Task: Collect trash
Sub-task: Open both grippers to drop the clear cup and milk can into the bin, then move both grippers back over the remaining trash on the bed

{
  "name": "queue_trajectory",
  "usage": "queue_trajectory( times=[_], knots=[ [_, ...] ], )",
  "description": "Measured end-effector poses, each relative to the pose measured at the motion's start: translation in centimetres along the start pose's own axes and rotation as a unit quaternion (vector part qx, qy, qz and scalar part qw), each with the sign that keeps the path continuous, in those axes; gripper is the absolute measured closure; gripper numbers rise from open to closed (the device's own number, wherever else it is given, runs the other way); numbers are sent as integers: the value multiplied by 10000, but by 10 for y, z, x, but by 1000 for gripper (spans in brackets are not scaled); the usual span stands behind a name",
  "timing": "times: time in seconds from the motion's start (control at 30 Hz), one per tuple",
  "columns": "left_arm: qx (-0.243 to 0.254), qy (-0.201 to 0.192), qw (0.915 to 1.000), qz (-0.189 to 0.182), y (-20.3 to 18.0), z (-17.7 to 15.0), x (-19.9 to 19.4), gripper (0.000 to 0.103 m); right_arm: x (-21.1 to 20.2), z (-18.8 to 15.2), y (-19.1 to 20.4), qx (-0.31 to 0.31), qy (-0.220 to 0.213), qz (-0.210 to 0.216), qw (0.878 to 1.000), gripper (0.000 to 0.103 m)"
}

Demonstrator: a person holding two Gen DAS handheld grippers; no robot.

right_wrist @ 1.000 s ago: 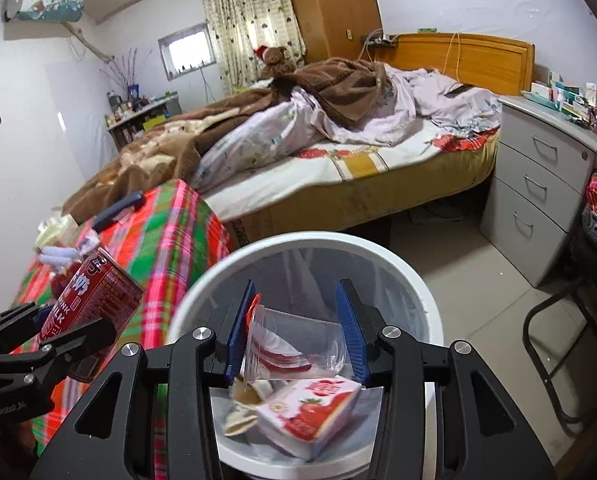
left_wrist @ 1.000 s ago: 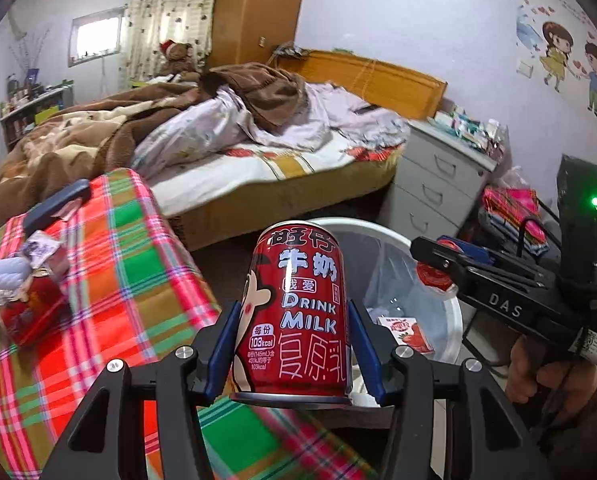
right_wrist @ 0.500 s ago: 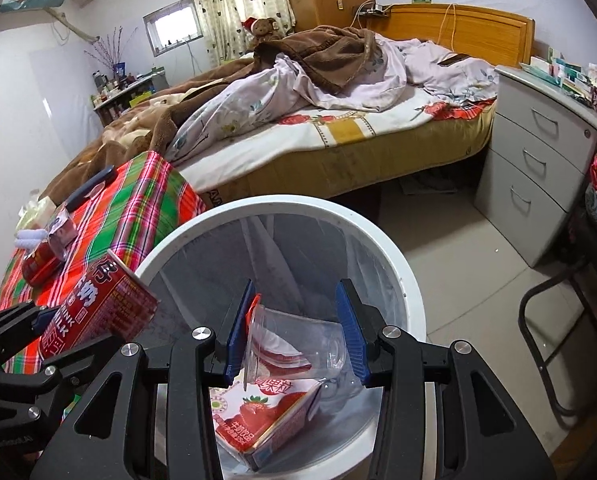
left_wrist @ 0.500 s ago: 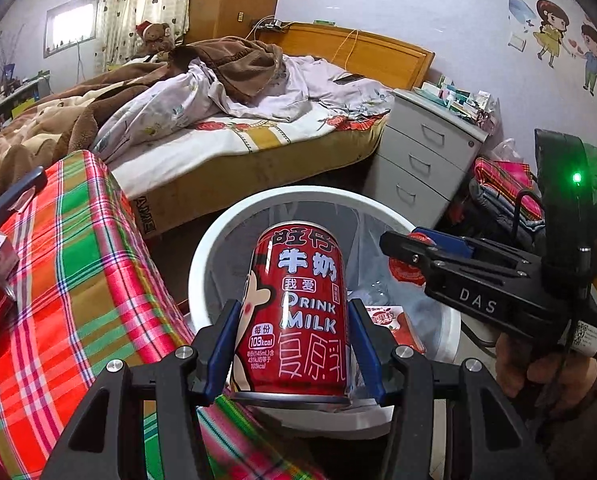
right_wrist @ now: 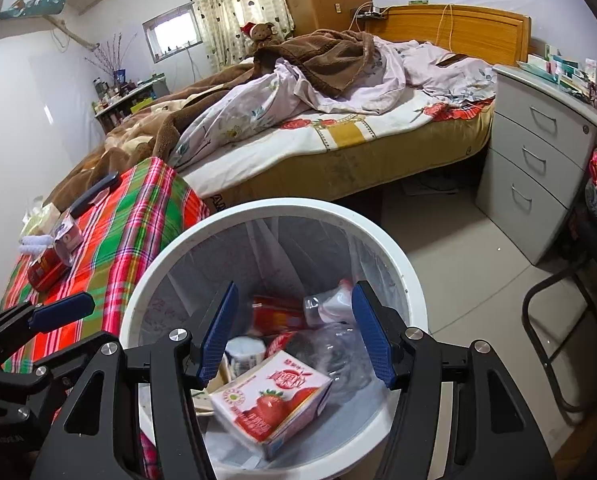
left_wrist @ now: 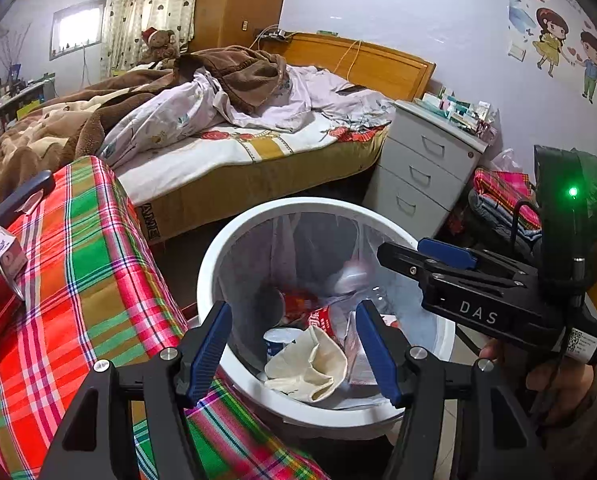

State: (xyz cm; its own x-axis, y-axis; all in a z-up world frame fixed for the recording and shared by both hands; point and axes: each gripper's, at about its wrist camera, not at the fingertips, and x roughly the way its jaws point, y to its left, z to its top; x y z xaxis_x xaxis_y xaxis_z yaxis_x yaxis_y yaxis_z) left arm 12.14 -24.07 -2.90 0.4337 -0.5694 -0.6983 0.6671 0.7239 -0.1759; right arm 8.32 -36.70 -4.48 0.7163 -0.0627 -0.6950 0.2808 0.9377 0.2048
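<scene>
A white trash bin with a clear liner stands beside the plaid-covered table; it also shows in the right wrist view. Both grippers hover over it. My left gripper is open and empty. My right gripper is open and empty; it shows from the side in the left wrist view. Inside the bin lie a red milk can, a strawberry carton, a clear plastic bag, a cup and a crumpled cloth.
On the table lie a red box with a small packet and a dark handle. An unmade bed lies behind. A grey drawer unit stands at the right, with a black chair frame nearby.
My left gripper opened and the red milk can dropped into the bin. My right gripper opened and let the clear plastic bag fall in. Both grippers stayed over the bin.
</scene>
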Motion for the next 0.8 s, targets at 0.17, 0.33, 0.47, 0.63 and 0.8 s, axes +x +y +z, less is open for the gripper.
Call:
queue_trajectory(
  times=[0.17,0.33,0.47,0.63,0.8],
  knots=[
    [-73,-90,9999,92,6,-2,-11,39,-5,1,5,-16,-88,19,10000,42],
    [-140,-206,9995,173,13,-5,-25,39,-8,1,11,-32,-170,69,9998,42],
    [-195,-304,9989,305,21,-8,-36,39,-9,1,18,-70,-207,120,9997,42],
    [-342,-386,9979,399,36,-13,-49,39,-12,2,31,-149,-278,219,9993,42],
    [-514,-518,9959,544,55,-20,-67,39,-13,3,48,-253,-351,319,9986,42]
  ],
)
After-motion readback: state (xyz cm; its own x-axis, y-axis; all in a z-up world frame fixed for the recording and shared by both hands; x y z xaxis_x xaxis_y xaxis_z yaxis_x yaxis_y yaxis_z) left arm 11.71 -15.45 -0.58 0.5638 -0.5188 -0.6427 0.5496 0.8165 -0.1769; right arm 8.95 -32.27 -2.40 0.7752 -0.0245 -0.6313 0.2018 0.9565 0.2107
